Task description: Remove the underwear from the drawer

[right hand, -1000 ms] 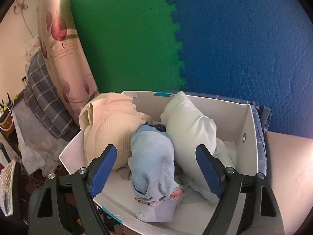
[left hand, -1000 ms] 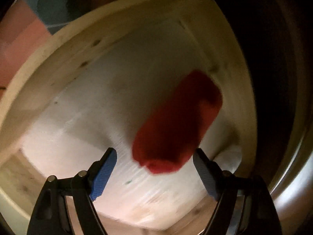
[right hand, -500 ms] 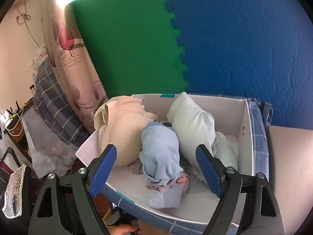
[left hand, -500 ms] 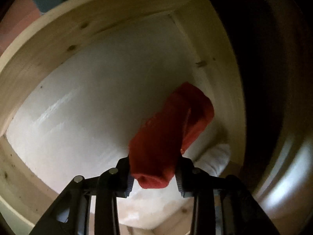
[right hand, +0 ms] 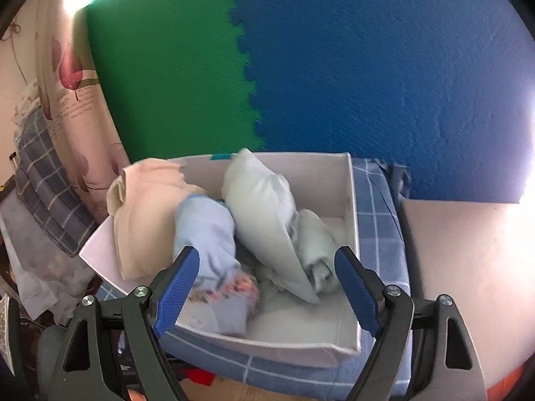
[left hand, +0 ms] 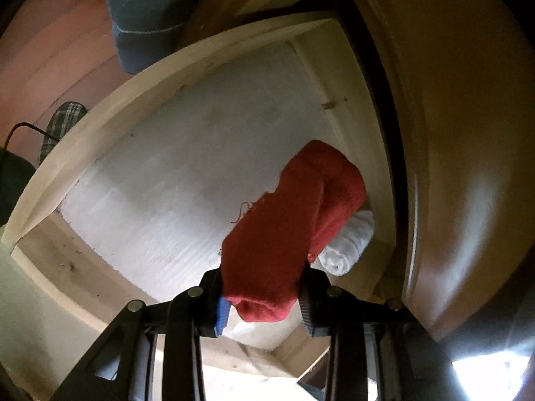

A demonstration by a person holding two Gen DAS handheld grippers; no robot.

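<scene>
In the left wrist view my left gripper (left hand: 262,304) is shut on a rolled red piece of underwear (left hand: 291,224), which hangs lifted above the white floor of the wooden drawer (left hand: 100,123). A rolled white garment (left hand: 349,245) lies in the drawer's right corner, partly behind the red roll. In the right wrist view my right gripper (right hand: 267,290) is open with nothing between its blue pads (right hand: 177,290). It hovers over a white box (right hand: 351,220) that holds several rolled clothes: a cream one (right hand: 143,220), a light blue one (right hand: 204,230) and a pale green one (right hand: 264,207).
The box sits in a blue checked fabric bin (right hand: 378,207) against green and blue foam wall mats (right hand: 334,67). A pale surface (right hand: 468,267) lies right of the bin. Beside the drawer are a blue object (left hand: 150,16), a checked slipper (left hand: 60,123) and a dark cabinet frame (left hand: 394,133).
My left gripper closed on the red underwear and lifted it off the drawer floor, which uncovered the white roll. My right gripper stayed open and shifted sideways over the box.
</scene>
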